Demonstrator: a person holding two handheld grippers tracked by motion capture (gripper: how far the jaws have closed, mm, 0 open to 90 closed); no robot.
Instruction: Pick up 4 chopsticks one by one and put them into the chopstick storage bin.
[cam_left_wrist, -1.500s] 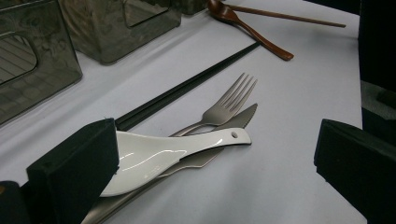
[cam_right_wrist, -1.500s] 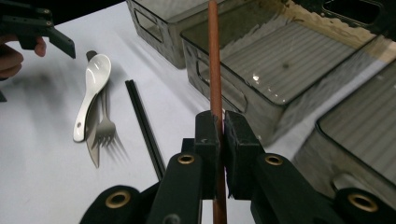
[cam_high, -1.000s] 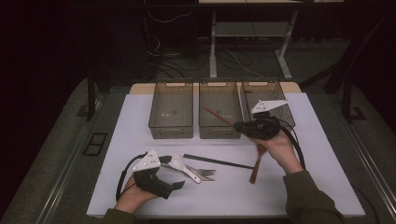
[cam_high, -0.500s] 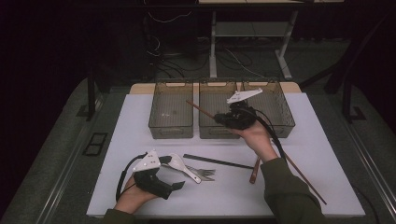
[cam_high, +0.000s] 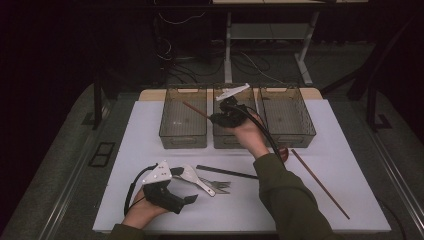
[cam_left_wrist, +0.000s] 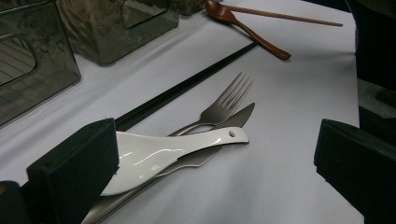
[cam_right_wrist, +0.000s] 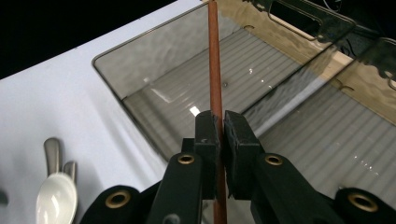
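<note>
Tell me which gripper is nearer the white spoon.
Left. The left gripper sits open right beside the white spoon, a jaw nearly touching its bowl. The right gripper is far off above the bins, clamping a brown chopstick.

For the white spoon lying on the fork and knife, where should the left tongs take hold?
Grip the white spoon at its handle end, coming from above: the handle lies raised across the fork and knife, and the open left tongs already straddle it.
</note>
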